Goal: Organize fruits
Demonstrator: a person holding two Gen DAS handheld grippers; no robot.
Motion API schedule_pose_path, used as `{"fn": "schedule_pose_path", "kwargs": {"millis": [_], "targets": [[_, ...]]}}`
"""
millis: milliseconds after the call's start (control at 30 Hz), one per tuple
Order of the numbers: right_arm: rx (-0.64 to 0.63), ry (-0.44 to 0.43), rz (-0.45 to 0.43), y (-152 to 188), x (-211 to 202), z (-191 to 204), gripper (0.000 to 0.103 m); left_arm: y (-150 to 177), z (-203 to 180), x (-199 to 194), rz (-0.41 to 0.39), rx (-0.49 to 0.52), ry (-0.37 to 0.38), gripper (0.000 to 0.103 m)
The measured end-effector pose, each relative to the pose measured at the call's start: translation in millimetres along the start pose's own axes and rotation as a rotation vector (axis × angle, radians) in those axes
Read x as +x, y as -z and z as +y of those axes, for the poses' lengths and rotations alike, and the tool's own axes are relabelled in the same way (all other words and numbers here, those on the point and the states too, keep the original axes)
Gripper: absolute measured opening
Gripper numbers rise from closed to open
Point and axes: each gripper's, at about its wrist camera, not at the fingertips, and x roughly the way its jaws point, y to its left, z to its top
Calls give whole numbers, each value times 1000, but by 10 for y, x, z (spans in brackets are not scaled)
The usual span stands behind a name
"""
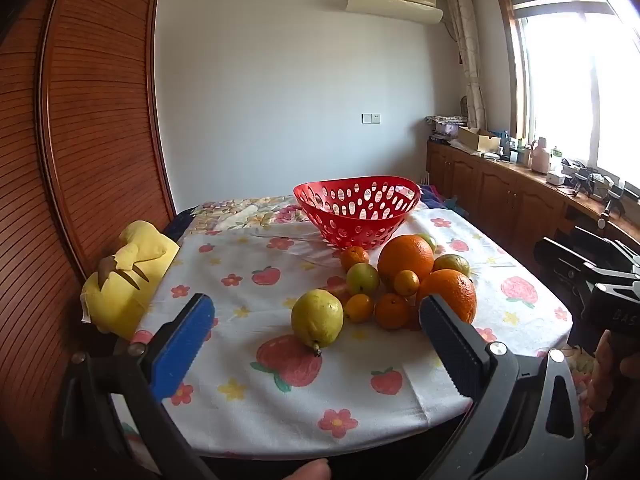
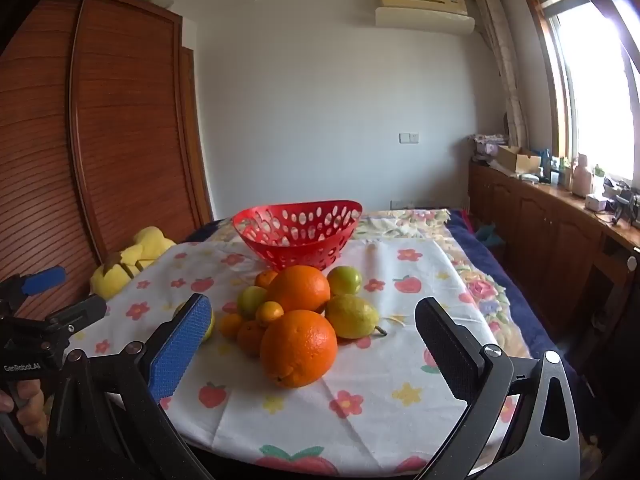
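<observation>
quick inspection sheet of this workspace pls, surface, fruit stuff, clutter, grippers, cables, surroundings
surface: table under a flower-and-strawberry cloth, flat, some creases
job's things: red basket upright, empty as far as seen; fruit pile in front of it, apart from it: oranges, small oranges, green fruits, pears
clutter: yellow plush at the cloth's left edge
grippers: left gripper and right gripper open, holding nothing
cables: nothing seen
surroundings: wardrobe left, window and cluttered cabinet right
</observation>
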Motion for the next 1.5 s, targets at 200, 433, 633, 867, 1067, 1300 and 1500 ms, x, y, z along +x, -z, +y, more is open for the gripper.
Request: {"fn": "schedule_pose_path", "kwargs": {"millis": [200,433,633,867,1067,1300,1500], "targets": [[-7,4,-2,1,-1,-1,103,-16,10,-17,5,-5,10,103],[-6,2,-1,1,-6,3,103,-39,-7,-50,-2,-10,10,103],[-2,3,1,3,-4,5,103,-43,24,-92,-5,-14,12,103],[-5,5,-2,17,-1,15,103,-64,17,-107,-6,-14,11,103],[-5,4,0,7,-5,17,103,-83,20,-127,-7,-16,14,103],[-5,4,-1,18,-2,16,103,-118,23,-171,-14,-14,17,103],[-4,5,0,15,-4,16,103,-116,22,-176,-15,-13,19,103]]}}
